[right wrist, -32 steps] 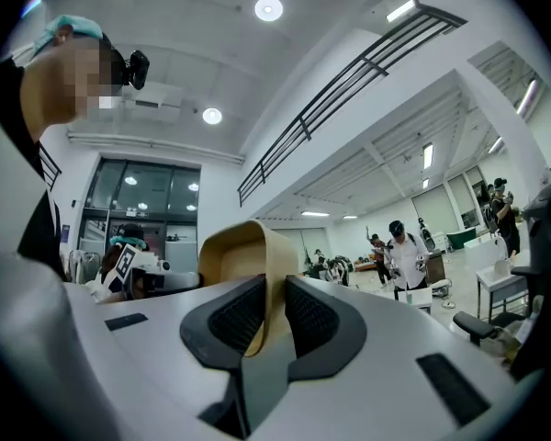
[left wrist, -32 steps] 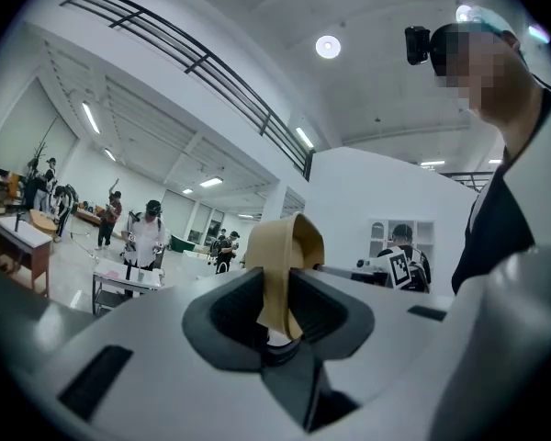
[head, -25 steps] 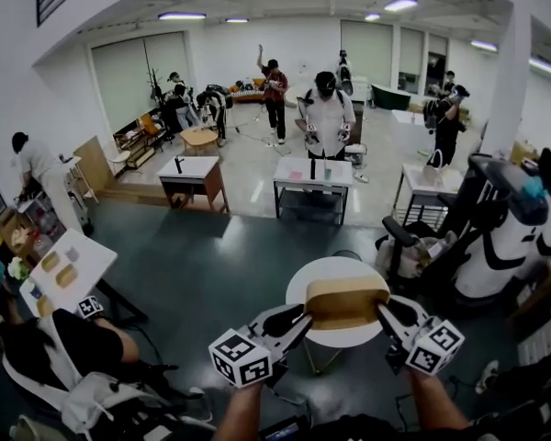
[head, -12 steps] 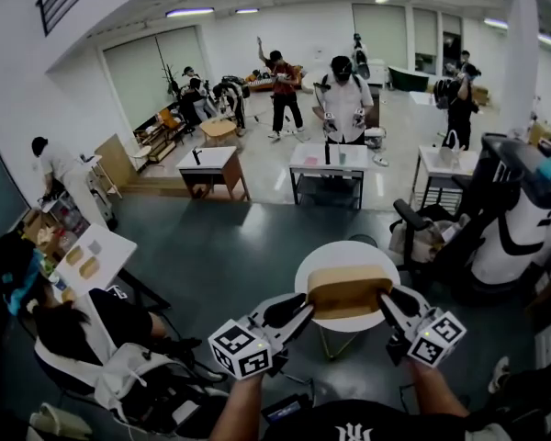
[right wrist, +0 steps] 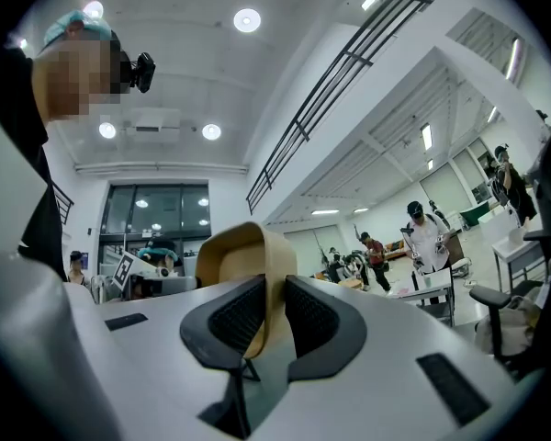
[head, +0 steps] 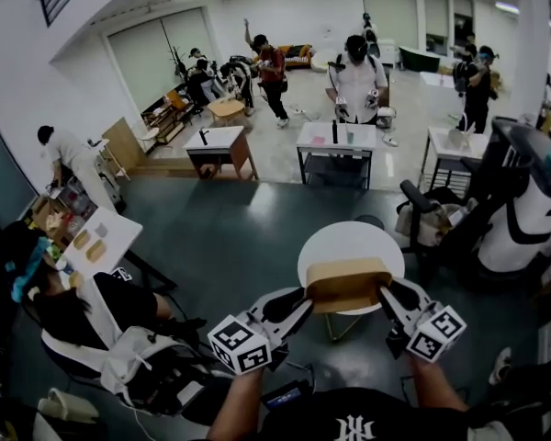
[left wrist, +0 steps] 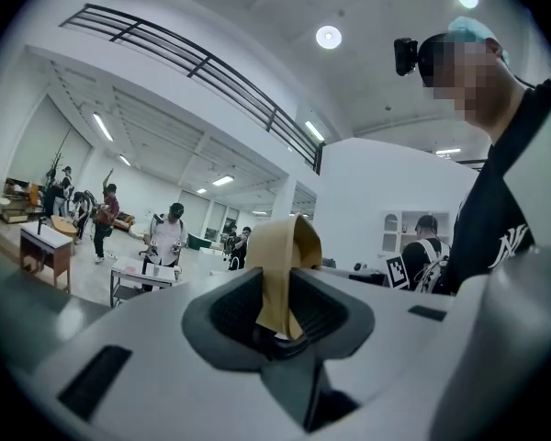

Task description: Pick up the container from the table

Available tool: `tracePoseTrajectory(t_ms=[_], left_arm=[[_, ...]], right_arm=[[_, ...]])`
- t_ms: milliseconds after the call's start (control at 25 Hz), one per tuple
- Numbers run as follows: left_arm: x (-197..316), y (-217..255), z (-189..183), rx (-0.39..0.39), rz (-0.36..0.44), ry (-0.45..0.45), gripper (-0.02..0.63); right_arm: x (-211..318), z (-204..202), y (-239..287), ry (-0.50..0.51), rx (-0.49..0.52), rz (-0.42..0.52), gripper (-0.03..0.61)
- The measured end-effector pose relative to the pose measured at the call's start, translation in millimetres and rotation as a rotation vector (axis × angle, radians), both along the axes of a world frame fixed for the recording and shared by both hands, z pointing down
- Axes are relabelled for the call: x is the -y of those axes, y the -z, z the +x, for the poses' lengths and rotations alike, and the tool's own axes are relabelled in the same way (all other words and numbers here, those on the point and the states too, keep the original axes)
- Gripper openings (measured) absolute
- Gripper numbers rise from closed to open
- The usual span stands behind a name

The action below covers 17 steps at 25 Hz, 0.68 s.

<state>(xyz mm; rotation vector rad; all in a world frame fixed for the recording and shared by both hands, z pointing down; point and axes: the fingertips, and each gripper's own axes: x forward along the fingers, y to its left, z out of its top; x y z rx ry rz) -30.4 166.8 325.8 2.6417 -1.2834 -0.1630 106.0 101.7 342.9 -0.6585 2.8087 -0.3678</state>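
The container (head: 348,286), a shallow tan cardboard tray, sits straight ahead of the person. Its long axis runs side to side, so one short end faces each hand. The left claw (head: 304,299) is closed on the left end wall, and its own view shows the tan wall standing pinched between the dark pads. The right claw (head: 384,294) is clamped on the right end wall in the same way, with the wall upright between its pads. Neither hand is the nearer one, since both already have their ends.

In the head view the container covers the near part of the round white worktop (head: 351,241). I judge it to be carried by the two claws rather than resting, though whether its underside has cleared the top I cannot tell. Any further lift depends on both ends rising evenly, because the thin walls look likely to flex.

Nothing else lies on the worktop. A black chair (head: 421,206) stands just beyond it to the right, and a seated person (head: 78,315) is well off to the left (neither crowds the hands). Desks and standing people are farther back in the room.
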Motion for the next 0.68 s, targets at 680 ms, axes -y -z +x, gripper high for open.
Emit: tracePoseTrajectory(t_ms=[680], left_arm=[[-22.7, -8.3, -8.9, -0.006, 0.002, 0.029, 0.092]], right_arm=[[-19.0, -11.3, -14.8, 0.046, -0.013, -0.028, 0.084]])
